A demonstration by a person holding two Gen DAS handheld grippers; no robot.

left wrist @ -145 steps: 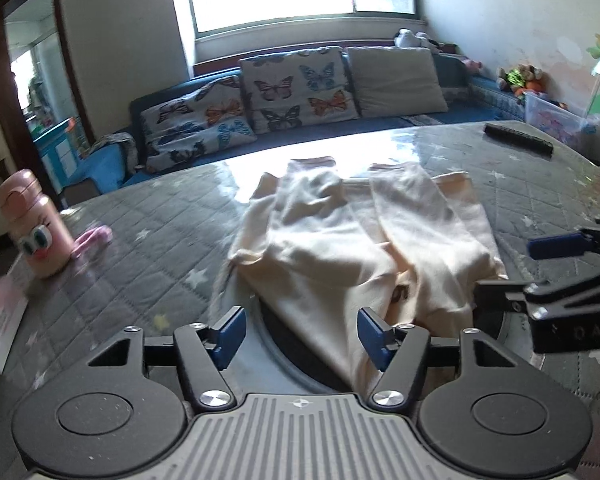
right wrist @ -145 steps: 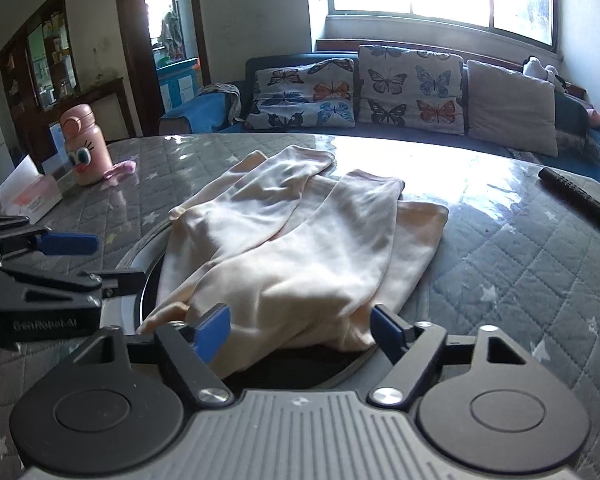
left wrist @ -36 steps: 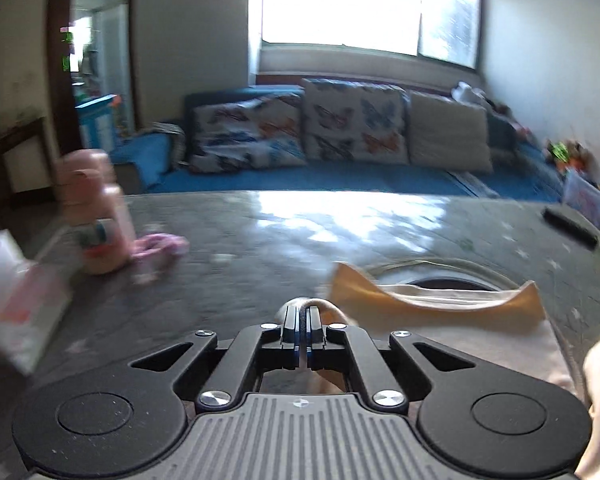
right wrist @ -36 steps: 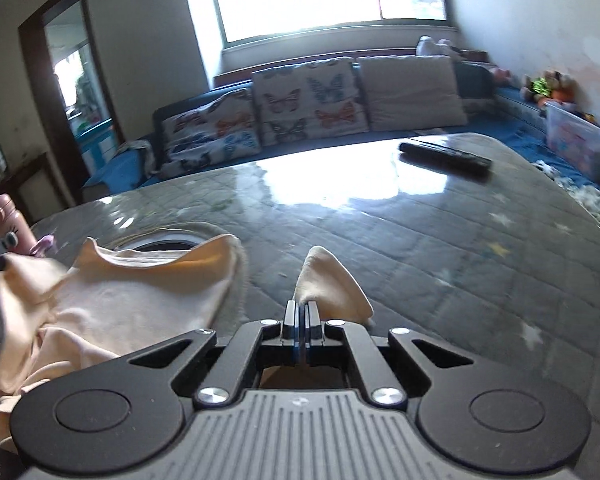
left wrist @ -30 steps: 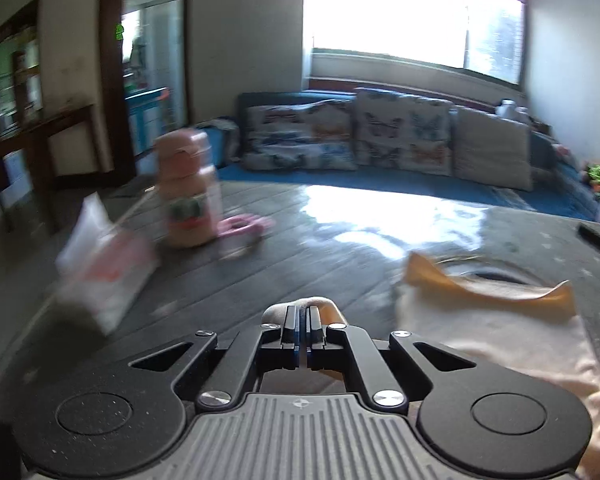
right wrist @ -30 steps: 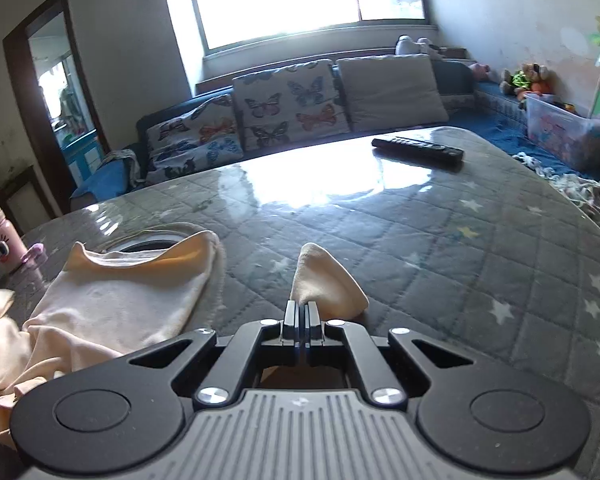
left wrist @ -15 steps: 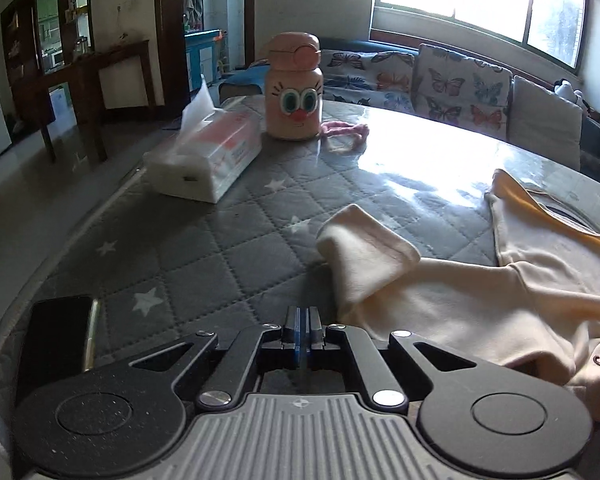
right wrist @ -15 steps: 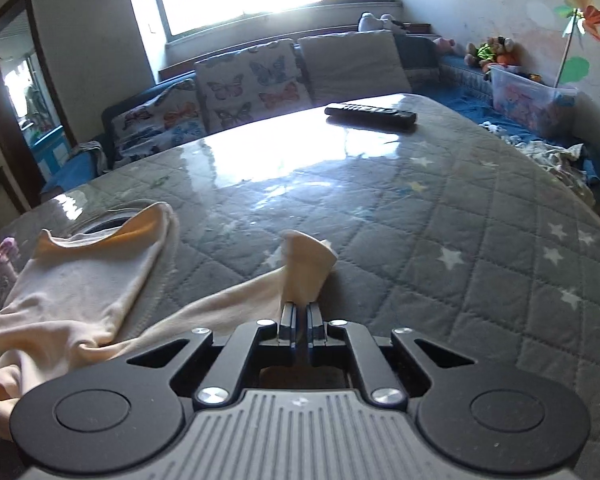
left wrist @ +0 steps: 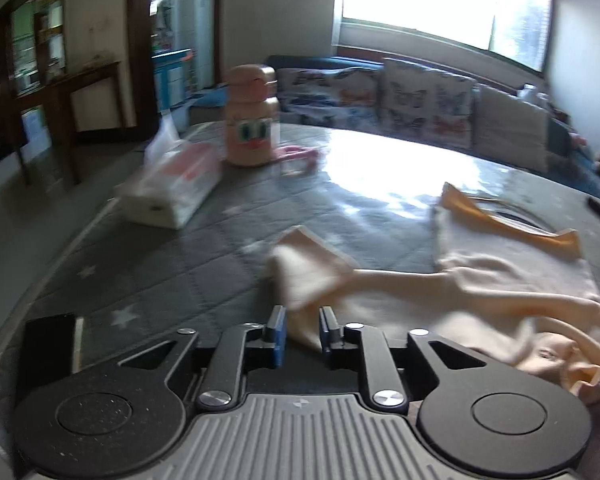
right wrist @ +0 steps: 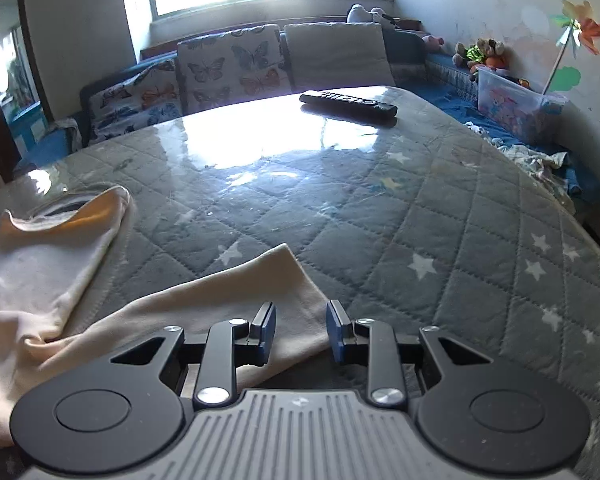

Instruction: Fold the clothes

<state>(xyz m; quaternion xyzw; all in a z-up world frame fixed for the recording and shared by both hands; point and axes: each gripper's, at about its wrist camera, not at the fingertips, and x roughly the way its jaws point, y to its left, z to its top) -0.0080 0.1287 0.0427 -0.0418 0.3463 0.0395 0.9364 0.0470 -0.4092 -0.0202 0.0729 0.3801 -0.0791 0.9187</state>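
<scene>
Left gripper (left wrist: 303, 334): jaws parted by a narrow gap, with a sleeve end (left wrist: 306, 270) of the cream garment (left wrist: 512, 276) lying between and just ahead of them; whether the pads touch the cloth cannot be told. Right gripper (right wrist: 301, 334): jaws spread wider, straddling the other sleeve end (right wrist: 256, 284), which lies flat on the quilted table (right wrist: 440, 216).

The garment is spread out, not folded. Each sleeve runs from its gripper inward to the bunched body. From the left gripper the body lies ahead and to the right; from the right gripper, ahead and to the left. The long axis therefore runs sleeve to sleeve, across the span between the two tools. Each gripper is nearest its own sleeve; neither is nearer the body.

Farther off: tissue pack (left wrist: 172, 188), pink bottle (left wrist: 250, 118), remote (right wrist: 348, 104), then the sofa (right wrist: 236, 68).
</scene>
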